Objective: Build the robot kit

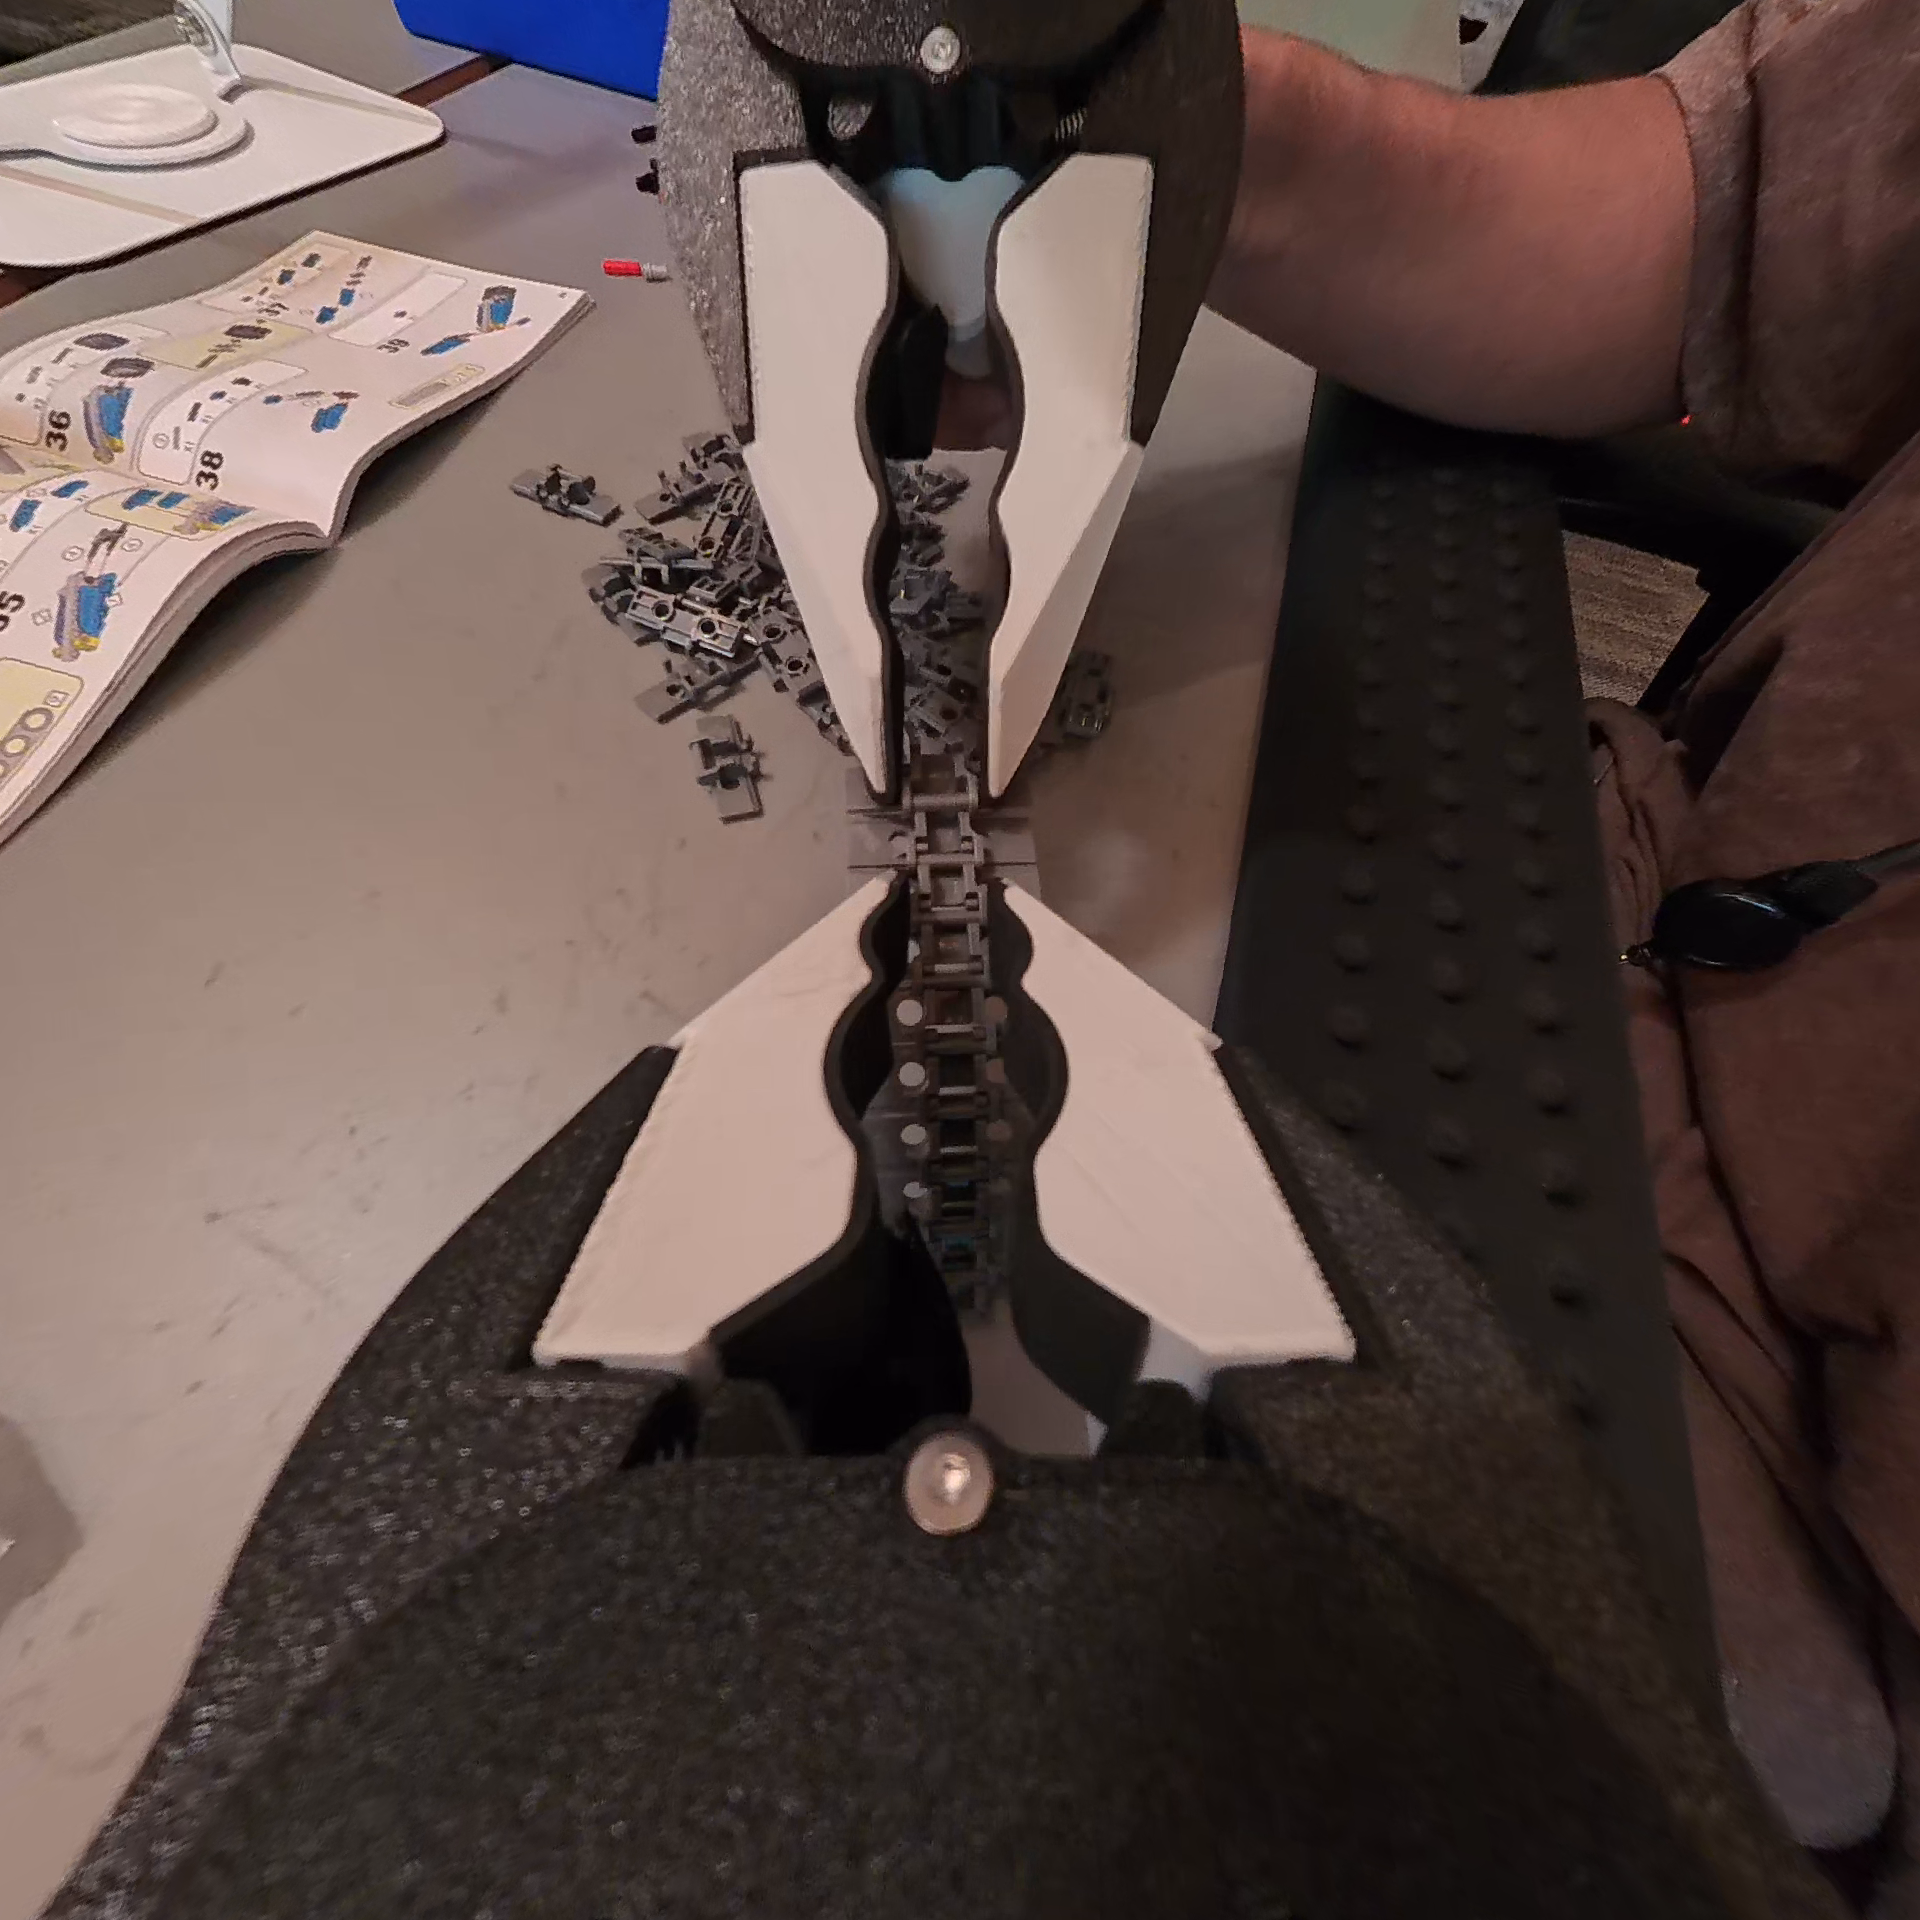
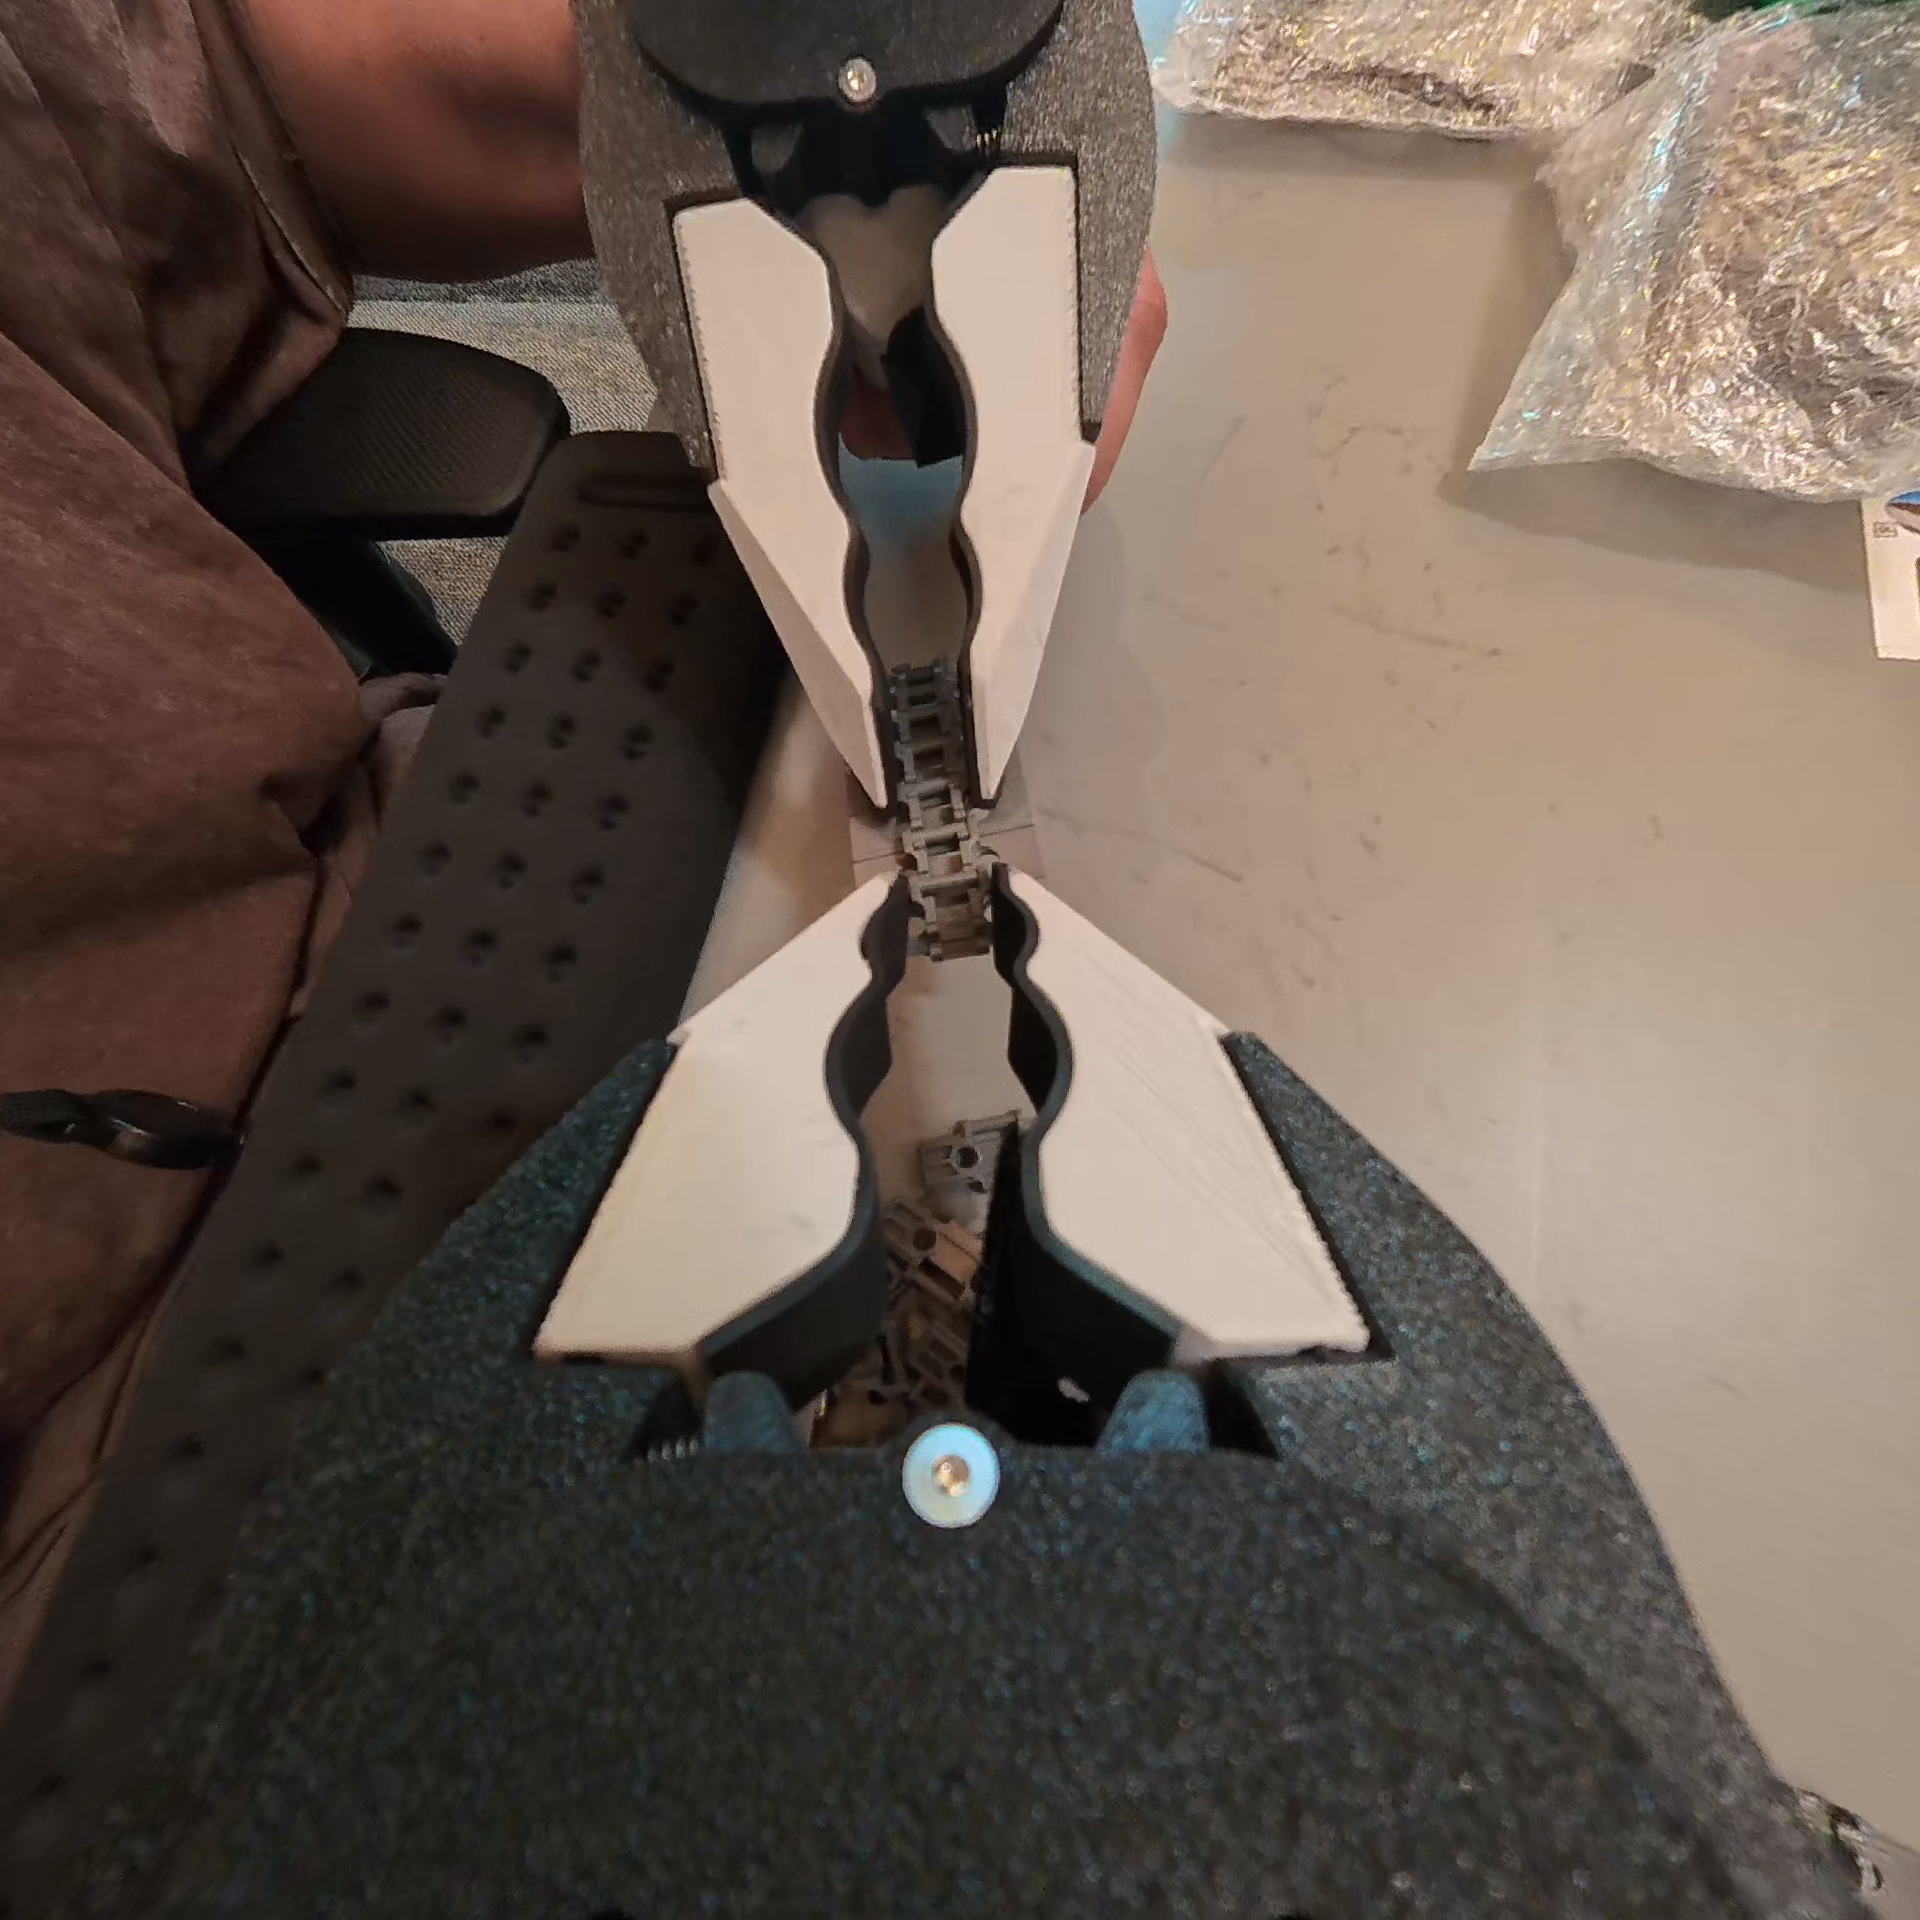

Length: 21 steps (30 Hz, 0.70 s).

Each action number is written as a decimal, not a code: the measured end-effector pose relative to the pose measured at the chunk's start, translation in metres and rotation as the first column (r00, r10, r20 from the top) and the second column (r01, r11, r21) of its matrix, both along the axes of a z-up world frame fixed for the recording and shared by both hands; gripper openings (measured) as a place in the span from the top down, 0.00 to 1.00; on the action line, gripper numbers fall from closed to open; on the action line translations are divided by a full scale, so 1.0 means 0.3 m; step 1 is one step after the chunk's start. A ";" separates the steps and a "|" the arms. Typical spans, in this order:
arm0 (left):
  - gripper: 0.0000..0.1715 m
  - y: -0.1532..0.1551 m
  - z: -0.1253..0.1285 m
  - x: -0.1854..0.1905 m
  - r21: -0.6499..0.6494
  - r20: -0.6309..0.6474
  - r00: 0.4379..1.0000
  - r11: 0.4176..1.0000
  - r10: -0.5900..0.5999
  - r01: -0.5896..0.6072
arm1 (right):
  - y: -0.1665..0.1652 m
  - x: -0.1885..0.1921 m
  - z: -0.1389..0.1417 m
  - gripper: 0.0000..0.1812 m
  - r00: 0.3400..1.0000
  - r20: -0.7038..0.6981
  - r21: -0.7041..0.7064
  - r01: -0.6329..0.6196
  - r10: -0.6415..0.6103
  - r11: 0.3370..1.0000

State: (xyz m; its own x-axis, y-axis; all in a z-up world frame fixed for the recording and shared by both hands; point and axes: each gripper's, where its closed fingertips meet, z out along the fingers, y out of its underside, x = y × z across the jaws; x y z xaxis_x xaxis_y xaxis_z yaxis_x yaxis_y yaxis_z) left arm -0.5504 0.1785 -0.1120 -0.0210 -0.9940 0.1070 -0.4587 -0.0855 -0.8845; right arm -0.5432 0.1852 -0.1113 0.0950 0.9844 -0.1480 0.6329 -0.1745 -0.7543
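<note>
A grey chain of linked plastic track pieces stretches between my two grippers, which face each other tip to tip above the grey table. My left gripper is shut on it, and a long run of links trails back between its white fingers. My right gripper comes from the far side and is shut on the chain's other end. In the right wrist view, my right gripper grips the last few links of the chain, and the left gripper clamps it opposite.
A pile of loose grey links lies behind the grippers. An open instruction booklet and a white tray lie to the left. A black studded mat runs along the table edge beside a person's arm. Clear plastic bags lie far right. The grippers are tip to tip, or close to it.
</note>
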 end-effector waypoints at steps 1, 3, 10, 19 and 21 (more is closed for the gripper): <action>0.92 0.001 0.002 0.000 -0.001 0.002 1.000 1.000 0.000 0.000 | 0.000 0.000 0.003 0.91 1.000 -0.005 0.000 0.000 0.000 1.000; 0.92 0.002 0.006 0.000 -0.003 0.005 1.000 1.000 0.000 0.000 | 0.000 0.000 0.009 0.91 1.000 -0.012 -0.002 0.000 0.000 1.000; 0.92 0.007 0.017 -0.002 -0.018 0.019 1.000 1.000 0.001 -0.001 | 0.013 0.008 0.031 0.88 0.999 -0.039 0.025 0.010 -0.009 1.000; 0.92 0.024 0.016 -0.006 -0.080 0.027 0.999 0.997 0.020 -0.018 | -0.009 0.032 0.117 0.72 0.994 -0.103 0.288 -0.004 0.036 0.958; 0.92 0.029 0.016 -0.007 -0.112 0.025 0.999 0.993 0.029 -0.026 | -0.008 0.046 0.080 0.66 1.000 0.006 0.393 0.000 -0.002 0.919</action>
State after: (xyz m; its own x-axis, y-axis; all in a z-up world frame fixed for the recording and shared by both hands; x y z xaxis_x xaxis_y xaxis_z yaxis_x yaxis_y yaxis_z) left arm -0.5526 0.1871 -0.1072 0.0020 -0.9762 0.2171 -0.4312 -0.1967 -0.8806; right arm -0.5294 0.1828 -0.0873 0.0958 0.9631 0.2515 0.6375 0.1347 -0.7586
